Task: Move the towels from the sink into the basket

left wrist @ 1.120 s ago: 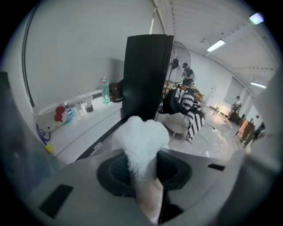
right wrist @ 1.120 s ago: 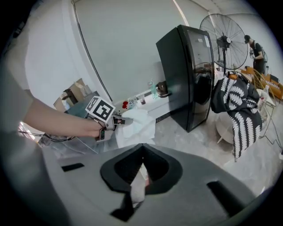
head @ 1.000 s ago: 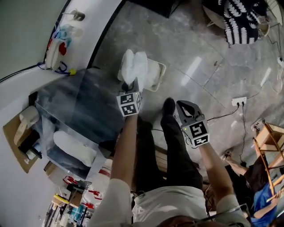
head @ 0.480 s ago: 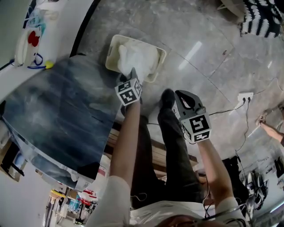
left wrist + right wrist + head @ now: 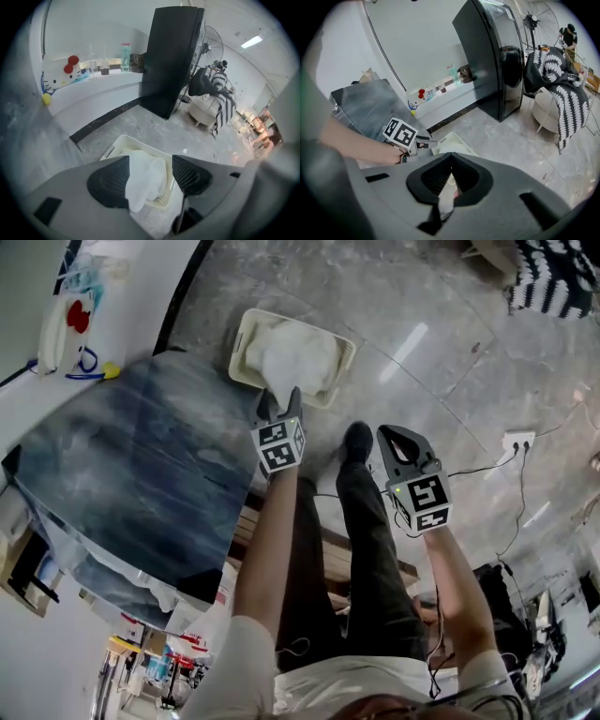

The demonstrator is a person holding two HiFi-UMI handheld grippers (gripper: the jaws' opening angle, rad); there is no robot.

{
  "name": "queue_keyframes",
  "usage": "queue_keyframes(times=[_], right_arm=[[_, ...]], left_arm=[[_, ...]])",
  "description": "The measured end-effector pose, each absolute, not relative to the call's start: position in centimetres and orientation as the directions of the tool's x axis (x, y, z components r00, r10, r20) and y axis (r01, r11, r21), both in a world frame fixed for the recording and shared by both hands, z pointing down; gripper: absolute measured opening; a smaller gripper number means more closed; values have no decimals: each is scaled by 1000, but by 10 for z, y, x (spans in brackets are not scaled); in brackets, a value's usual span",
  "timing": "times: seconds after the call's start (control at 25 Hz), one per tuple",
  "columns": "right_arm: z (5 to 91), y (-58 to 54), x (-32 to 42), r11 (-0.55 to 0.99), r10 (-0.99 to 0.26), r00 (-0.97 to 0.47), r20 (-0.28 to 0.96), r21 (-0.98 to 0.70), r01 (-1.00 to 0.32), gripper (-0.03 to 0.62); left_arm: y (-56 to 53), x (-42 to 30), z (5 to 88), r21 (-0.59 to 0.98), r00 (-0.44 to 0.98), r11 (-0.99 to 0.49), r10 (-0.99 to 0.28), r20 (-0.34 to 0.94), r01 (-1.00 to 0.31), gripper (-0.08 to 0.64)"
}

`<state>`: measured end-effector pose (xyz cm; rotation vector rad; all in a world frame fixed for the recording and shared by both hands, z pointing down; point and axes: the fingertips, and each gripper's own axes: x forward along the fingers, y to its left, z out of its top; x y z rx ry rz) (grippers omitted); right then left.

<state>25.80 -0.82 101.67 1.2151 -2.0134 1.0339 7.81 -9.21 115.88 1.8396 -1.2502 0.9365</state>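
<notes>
White cloth shows between the jaws of our left tool (image 5: 149,165). It is the towel (image 5: 143,183), bunched in the cream basket (image 5: 125,138), with one fold reaching past the basket's near rim. The jaws of that tool have just been opening and now stand about half apart, a dark ribbed pad on either side of the cloth. In the left gripper view the pad at nine o'clock borders the towel's edge, and we cannot tell whether it touches. The pad at three o'clock is clear of the cloth, so nothing is squeezed.

From the head view we see this tool pointing steeply down, its tips just over the near rim. The basket is at twelve o'clock from it, standing on the grey marbled floor (image 5: 422,343) just beside the dark worktop (image 5: 122,474). The worktop lies at nine o'clock from the tool.

Our right tool (image 5: 451,158) hangs at three o'clock from the left one, apart from the basket. Its jaws meet at the tips and grip nothing; through the small gap behind the tips only a pale sliver of what lies beyond shows. In the right gripper view the left tool's marker cube (image 5: 401,132) sits at ten o'clock from those closed tips.
</notes>
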Motion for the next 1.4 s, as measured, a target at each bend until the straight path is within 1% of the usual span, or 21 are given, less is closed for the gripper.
queue_keyframes(times=[0.16, 0.32, 0.52, 0.6, 0.72, 0.88, 1.08, 1.24, 1.4], right_arm=[[980, -22, 245, 312, -477, -438, 762, -319, -895, -5], [925, -30, 229, 329, -494, -442, 749, -310, -892, -5], [840, -32, 216, 351, -523, -438, 731, -284, -892, -5], [803, -33, 212, 372, -534, -438, 723, -264, -890, -5], [746, -38, 207, 392, -570, -439, 694, -240, -888, -5], [678, -28, 191, 422, -582, -451, 676, -223, -879, -5], [602, -22, 163, 476, -593, -491, 638, -213, -853, -5], [545, -16, 131, 516, -608, -533, 589, -218, -829, -5], [501, -11, 85, 593, -589, -585, 558, -194, -782, -5]], left_arm=[[-91, 86, 1110, 168, 293, -296, -452, 843, -940, 268], [-93, 102, 1040, 217, 347, -307, -478, 807, -927, 268], [-101, 121, 933, 279, 403, -301, -526, 749, -912, 268], [-106, 124, 887, 281, 419, -320, -546, 726, -905, 267], [-112, 121, 813, 262, 436, -361, -581, 688, -895, 244], [-106, 92, 716, 232, 446, -397, -625, 641, -888, 205], [-89, 40, 622, 180, 426, -402, -686, 589, -898, 165], [-56, -3, 568, 152, 414, -401, -723, 553, -903, 123], [-23, -48, 531, 125, 401, -402, -738, 543, -907, 94]])
